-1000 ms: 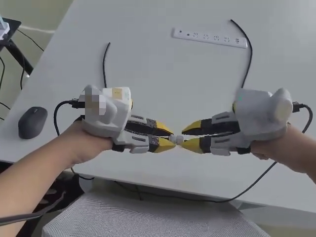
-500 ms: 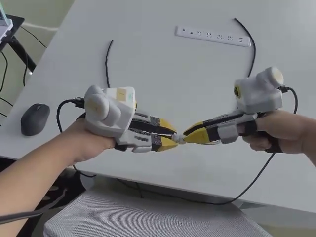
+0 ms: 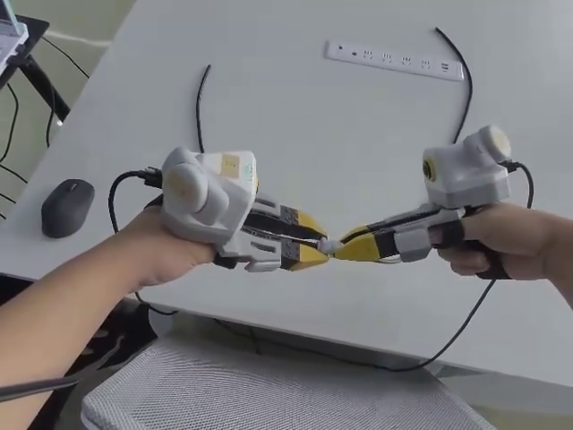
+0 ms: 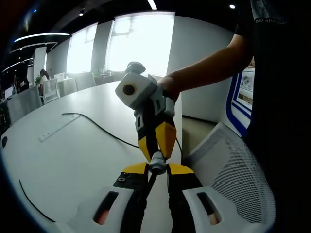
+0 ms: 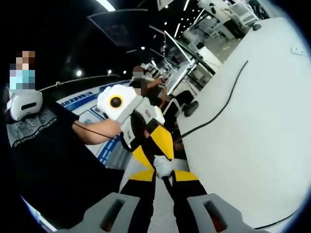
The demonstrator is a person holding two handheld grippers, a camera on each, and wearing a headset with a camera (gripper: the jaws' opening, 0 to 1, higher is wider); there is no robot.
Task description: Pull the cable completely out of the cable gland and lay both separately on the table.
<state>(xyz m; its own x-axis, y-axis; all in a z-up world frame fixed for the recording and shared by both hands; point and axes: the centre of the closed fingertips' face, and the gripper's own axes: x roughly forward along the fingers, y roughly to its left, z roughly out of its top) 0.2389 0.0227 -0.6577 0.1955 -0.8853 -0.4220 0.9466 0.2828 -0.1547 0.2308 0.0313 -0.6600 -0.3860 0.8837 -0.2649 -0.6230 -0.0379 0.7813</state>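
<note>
Cable gland (image 3: pixel 329 245) and cable are up in the air over the near edge of the white bench (image 3: pixel 295 125), caught between two grippers meeting nose to nose. Left gripper (image 3: pixel 318 248) comes in level, jaws closed on the dark cable (image 4: pixel 150 183) right behind the gland. Right gripper (image 3: pixel 342 252), rolled on its side, looks to have its jaws pinched on the gland's other end. It's a small, light plastic fitting, hard and probably slick. The cable's thin and bendy, so grip it close to the gland and pull straight.
</note>
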